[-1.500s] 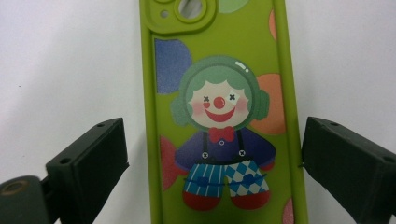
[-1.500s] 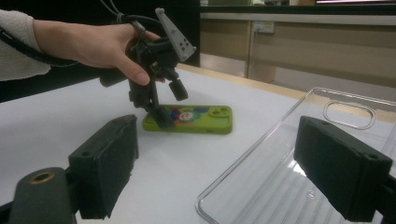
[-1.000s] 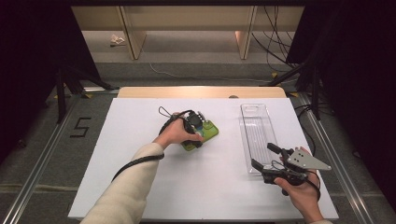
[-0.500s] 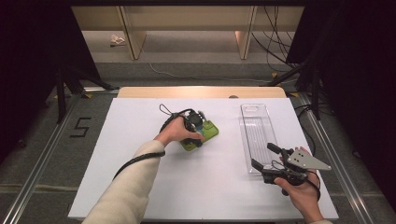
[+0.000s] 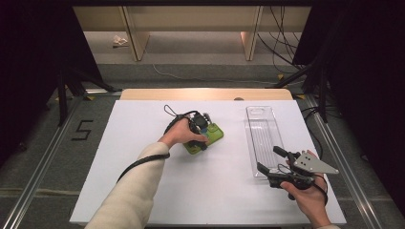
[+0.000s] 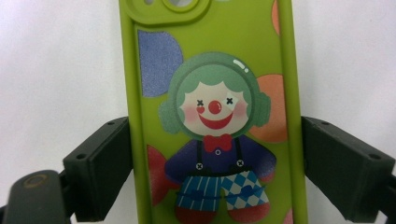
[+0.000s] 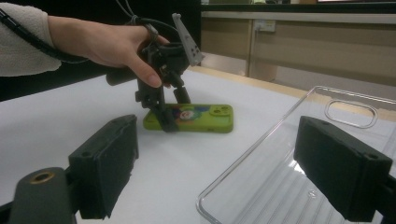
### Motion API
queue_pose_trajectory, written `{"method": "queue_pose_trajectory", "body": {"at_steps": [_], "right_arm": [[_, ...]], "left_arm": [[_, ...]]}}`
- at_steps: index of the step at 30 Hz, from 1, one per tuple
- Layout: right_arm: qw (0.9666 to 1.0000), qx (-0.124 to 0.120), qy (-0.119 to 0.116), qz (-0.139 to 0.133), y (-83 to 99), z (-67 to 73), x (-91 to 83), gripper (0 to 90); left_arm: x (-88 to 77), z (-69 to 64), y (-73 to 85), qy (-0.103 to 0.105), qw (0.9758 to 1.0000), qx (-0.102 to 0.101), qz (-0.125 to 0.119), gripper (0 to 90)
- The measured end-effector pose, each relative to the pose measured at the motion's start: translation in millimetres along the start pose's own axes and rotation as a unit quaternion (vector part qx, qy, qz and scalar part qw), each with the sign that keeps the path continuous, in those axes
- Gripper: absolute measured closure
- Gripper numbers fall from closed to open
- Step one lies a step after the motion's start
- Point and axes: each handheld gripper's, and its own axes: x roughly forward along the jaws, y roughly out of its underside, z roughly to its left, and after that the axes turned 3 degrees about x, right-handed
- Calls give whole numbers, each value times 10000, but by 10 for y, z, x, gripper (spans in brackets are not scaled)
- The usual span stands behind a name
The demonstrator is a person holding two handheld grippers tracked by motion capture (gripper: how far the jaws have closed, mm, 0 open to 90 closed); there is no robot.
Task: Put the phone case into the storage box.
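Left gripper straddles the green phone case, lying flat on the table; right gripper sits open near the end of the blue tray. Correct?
One slip: the tray is clear, not blue, as the high view shows. The rest holds: the left gripper straddles the green phone case lying flat on the table, and the right gripper sits open near the tray's end.

From above, my white table is evenly and brightly lit, while the room to either side falls into near black. Soft light reaches the floor beyond the far edge. My left claw's camera sits so close that the green phone case looks slightly soft, with a faint sheen on its camera bump. From my right claw, the near black pads blur, and the clear tray catches pale glare, perhaps from overhead lamps.
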Motion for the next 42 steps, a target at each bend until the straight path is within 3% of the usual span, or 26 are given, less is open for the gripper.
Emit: {"method": "queue_pose_trajectory", "body": {"at_steps": [23, 42], "right_arm": [[10000, 2, 4, 5, 0, -4, -6, 149], [10000, -2, 14, -26, -7, -5, -11, 149]], "left_arm": [[-5, 1, -27, 20, 9998, -118, 128, 154], [-8, -6, -5, 19, 9999, -138, 17, 161]]}}
